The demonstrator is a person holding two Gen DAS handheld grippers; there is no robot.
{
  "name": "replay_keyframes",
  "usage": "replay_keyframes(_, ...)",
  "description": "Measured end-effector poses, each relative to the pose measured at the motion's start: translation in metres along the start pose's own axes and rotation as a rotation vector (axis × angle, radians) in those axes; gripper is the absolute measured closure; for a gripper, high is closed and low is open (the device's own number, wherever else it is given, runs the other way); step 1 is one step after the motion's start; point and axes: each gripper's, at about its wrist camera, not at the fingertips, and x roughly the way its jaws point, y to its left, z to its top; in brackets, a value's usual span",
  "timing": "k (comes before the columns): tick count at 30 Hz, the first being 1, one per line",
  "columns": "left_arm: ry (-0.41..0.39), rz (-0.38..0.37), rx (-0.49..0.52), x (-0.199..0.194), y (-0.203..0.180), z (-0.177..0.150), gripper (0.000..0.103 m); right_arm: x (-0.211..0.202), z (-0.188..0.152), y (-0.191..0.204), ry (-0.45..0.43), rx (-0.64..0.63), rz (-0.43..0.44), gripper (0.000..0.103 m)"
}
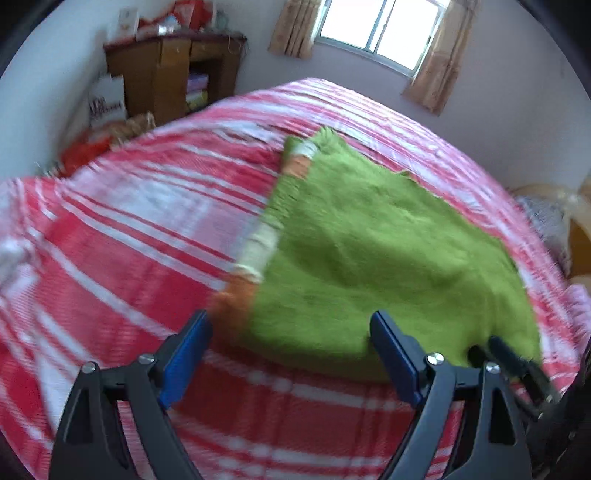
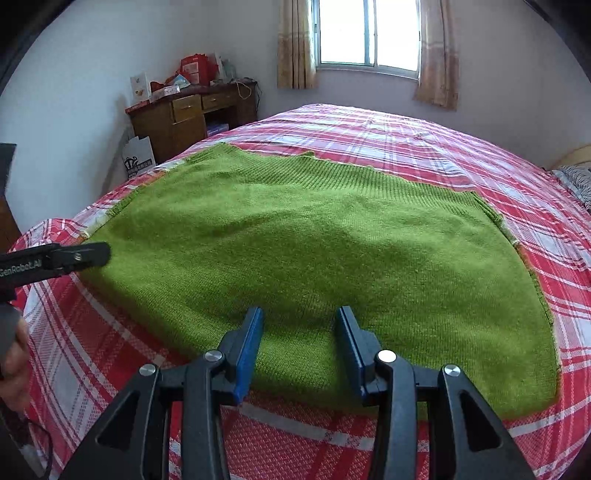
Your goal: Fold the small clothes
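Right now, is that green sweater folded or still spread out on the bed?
Mostly spread: the green sweater lies flat across the plaid bedspread. Striped sleeves peek out from beneath both side edges, so they seem tucked under.

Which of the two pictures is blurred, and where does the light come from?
Left wrist view: smeared by motion blur; green sweater and plaid bedcover look soft. Right wrist view: sharp, knit texture visible. Both: daylight from the overexposed window, fisheye bending the bed's edges.
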Motion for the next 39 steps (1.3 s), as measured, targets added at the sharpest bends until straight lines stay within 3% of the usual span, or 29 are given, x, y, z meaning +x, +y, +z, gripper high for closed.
replay_keyframes(2, -0.041, 0.004, -0.021, 0.005, -0.004, 0.005, 0.013, -0.001, 0.000, -0.002, -0.002, 0.006, 0.010, 0.060)
replay_keyframes(9, -0.044, -0.193, -0.184, 0.030, 0.001, 0.040, 0.011, 0.000, 0.002, -0.005, -0.006, 0.020, 0.032, 0.060)
replay_keyframes(15, -0.069, -0.221, -0.244, 0.033, 0.008, 0.043, 0.033, -0.004, 0.015, -0.012, 0.001, 0.065, 0.075, 0.060)
replay_keyframes(17, -0.069, -0.207, -0.238, 0.035, 0.008, 0.044, 0.040, -0.006, 0.031, -0.019, -0.025, 0.116, 0.093, 0.060)
replay_keyframes(20, -0.061, -0.199, -0.203, 0.037, 0.001, 0.047, 0.035, 0.000, 0.050, -0.017, -0.059, 0.099, 0.051, 0.061)
replay_keyframes(23, -0.059, -0.210, -0.208, 0.041, 0.002, 0.051, 0.034, 0.025, 0.058, -0.015, -0.018, 0.092, 0.045, 0.061)
replay_keyframes(24, -0.062, -0.204, -0.212, 0.041, 0.003, 0.051, 0.042, 0.039, 0.053, -0.013, 0.019, 0.088, 0.033, 0.061)
replay_keyframes(25, -0.066, -0.178, -0.206, 0.041, 0.004, 0.051, 0.059, 0.042, 0.051, -0.011, 0.022, 0.077, 0.025, 0.061)
replay_keyframes(27, -0.078, -0.141, -0.182, 0.041, 0.004, 0.051, 0.077, 0.036, 0.050, -0.008, 0.009, 0.061, 0.015, 0.061)
replay_keyframes(29, -0.086, -0.126, -0.159, 0.040, 0.000, 0.051, 0.079, 0.037, 0.049, -0.007, 0.008, 0.059, 0.012, 0.061)
replay_keyframes(32, -0.107, -0.046, -0.084, 0.035, -0.017, 0.055, 0.085, 0.036, 0.049, -0.012, 0.003, 0.076, 0.033, 0.061)
replay_keyframes(35, -0.177, 0.025, 0.017, 0.020, -0.044, 0.054, 0.088, 0.037, 0.048, -0.017, -0.006, 0.101, 0.057, 0.061)
replay_keyframes(39, -0.244, 0.039, 0.164, 0.007, -0.082, 0.047, 0.089, 0.036, 0.045, -0.020, -0.015, 0.126, 0.082, 0.061)
